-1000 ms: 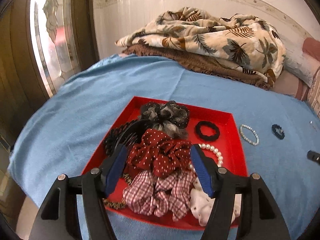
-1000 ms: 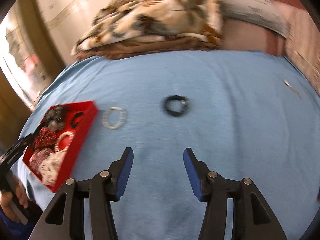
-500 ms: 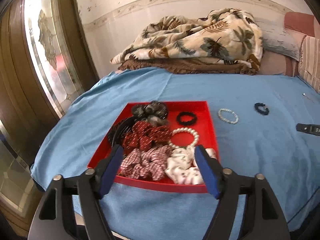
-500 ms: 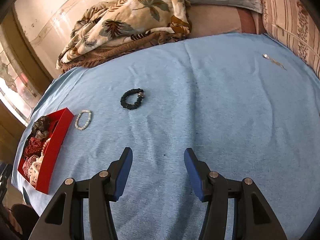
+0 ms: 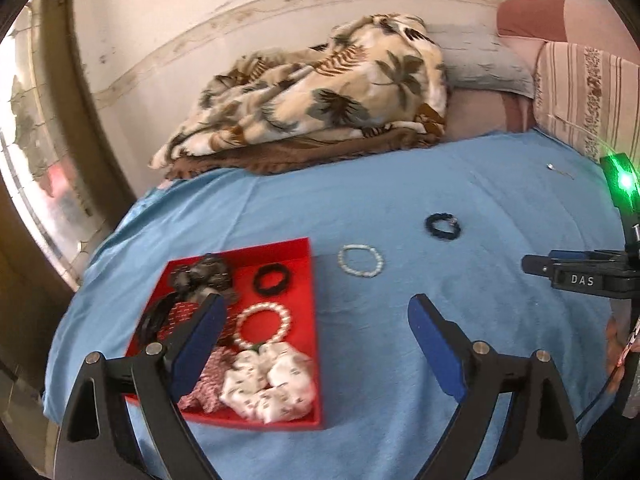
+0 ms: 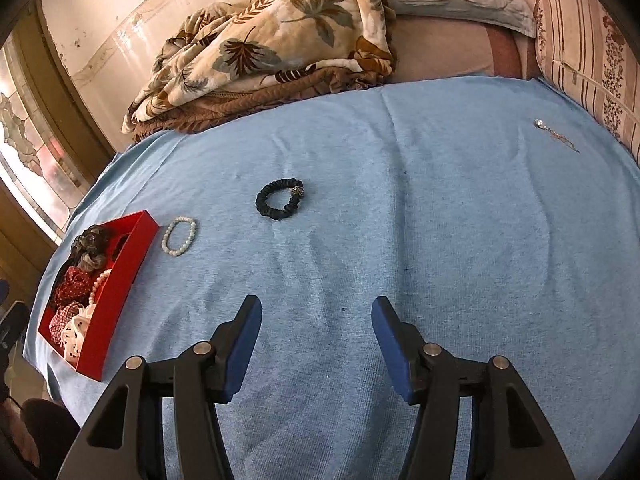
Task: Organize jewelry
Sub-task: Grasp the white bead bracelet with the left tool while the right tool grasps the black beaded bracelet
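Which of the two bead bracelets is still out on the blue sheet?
The smaller pale bracelet, lying just right of the red tray. The bigger pearl bracelet already sits inside.

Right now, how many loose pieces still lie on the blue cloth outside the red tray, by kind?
Pearl bracelet: 1
Dark scrunchie with a small bead: 1
Small silver chain piece, far right: 1
Total: 3, all apart from the red tray.

On the bedsheet (image 6: pixel 440 240) the tray (image 6: pixel 132 248) of scrunchies (image 5: pixel 276 384) sits at the near left, the bead bracelet (image 6: pixel 179 236) just right of it, the hair tie (image 6: pixel 280 199) farther right, the pendant (image 6: pixel 554 134) far right, and the folded blanket (image 6: pixel 272 48) behind.
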Demonstrator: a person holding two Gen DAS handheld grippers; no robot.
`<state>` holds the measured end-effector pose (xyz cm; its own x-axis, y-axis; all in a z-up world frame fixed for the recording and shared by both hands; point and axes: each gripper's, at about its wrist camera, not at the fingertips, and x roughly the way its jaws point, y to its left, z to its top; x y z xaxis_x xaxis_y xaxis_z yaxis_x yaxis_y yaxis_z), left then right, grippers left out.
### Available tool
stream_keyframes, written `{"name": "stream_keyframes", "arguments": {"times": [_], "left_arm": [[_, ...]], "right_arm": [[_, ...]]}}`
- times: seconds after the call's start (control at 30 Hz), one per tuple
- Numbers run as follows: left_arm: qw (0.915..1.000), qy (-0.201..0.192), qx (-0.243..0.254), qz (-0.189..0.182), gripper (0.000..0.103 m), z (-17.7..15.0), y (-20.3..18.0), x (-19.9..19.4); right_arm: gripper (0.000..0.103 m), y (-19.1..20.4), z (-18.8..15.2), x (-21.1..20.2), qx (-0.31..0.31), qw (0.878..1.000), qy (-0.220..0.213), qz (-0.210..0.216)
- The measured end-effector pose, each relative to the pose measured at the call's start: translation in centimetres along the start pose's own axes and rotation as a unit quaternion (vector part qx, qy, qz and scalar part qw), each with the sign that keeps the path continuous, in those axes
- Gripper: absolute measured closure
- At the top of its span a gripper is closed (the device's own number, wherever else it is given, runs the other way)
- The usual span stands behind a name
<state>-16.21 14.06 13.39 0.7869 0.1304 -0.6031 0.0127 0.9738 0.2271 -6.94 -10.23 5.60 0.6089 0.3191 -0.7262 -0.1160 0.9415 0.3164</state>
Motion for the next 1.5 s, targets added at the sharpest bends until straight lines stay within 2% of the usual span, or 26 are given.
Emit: {"name": "stream_keyframes", "arguments": {"times": [0.17,0.3,0.53,0.57,0.63,0.73,1.03,1.3,1.37,1.43,1.47,1.5], "left_arm": [[0.999,0.023,-0.018,-0.035,0.011,1.5,-0.2,2.4],[0.9978,0.04,-0.033,-0.041,0.011,3.1,-0.7,5.0],[0.9946,0.073,-0.043,-0.059,0.012,4.9,-1.7,10.0],[0.9935,0.083,-0.045,-0.064,0.013,5.0,-2.0,11.1],[0.9916,0.097,-0.046,-0.072,0.027,5.0,-2.4,12.6],[0.9879,0.127,-0.045,-0.077,0.04,4.9,-3.1,15.0],[0.9823,0.161,-0.074,-0.06,0.04,4.3,-2.6,19.1],[0.9784,0.179,-0.083,-0.062,0.04,3.8,-2.1,20.8],[0.9753,0.186,-0.095,-0.073,0.043,3.7,-2.0,21.2],[0.976,0.182,-0.096,-0.07,0.048,3.7,-2.0,21.4],[0.9758,0.182,-0.097,-0.072,0.05,3.7,-2.1,21.4],[0.9759,0.183,-0.096,-0.071,0.055,3.7,-2.3,21.5]], "right_arm": [[0.041,0.0,2.0,1.0,-0.001,1.0,0.003,0.008],[0.041,0.9,3.9,2.9,-0.031,1.0,-0.004,-0.001],[0.041,2.6,6.0,6.7,-0.069,0.997,0.005,0.025],[0.041,2.9,6.2,7.2,-0.078,0.997,0.006,0.025],[0.043,3.3,6.6,8.1,-0.086,0.996,0.008,0.027],[0.046,3.1,7.2,9.4,-0.078,0.996,0.017,0.036],[0.048,2.5,9.3,11.4,-0.063,0.997,0.01,0.036],[0.048,3.4,10.3,14.7,-0.117,0.993,0.027,0.02],[0.048,3.7,10.3,14.7,-0.127,0.991,0.027,0.018],[0.049,3.8,10.3,14.6,-0.139,0.99,0.028,0.019],[0.051,3.8,10.2,14.7,-0.142,0.989,0.028,0.018],[0.063,3.8,10.1,14.7,-0.145,0.989,0.027,0.013]]}}
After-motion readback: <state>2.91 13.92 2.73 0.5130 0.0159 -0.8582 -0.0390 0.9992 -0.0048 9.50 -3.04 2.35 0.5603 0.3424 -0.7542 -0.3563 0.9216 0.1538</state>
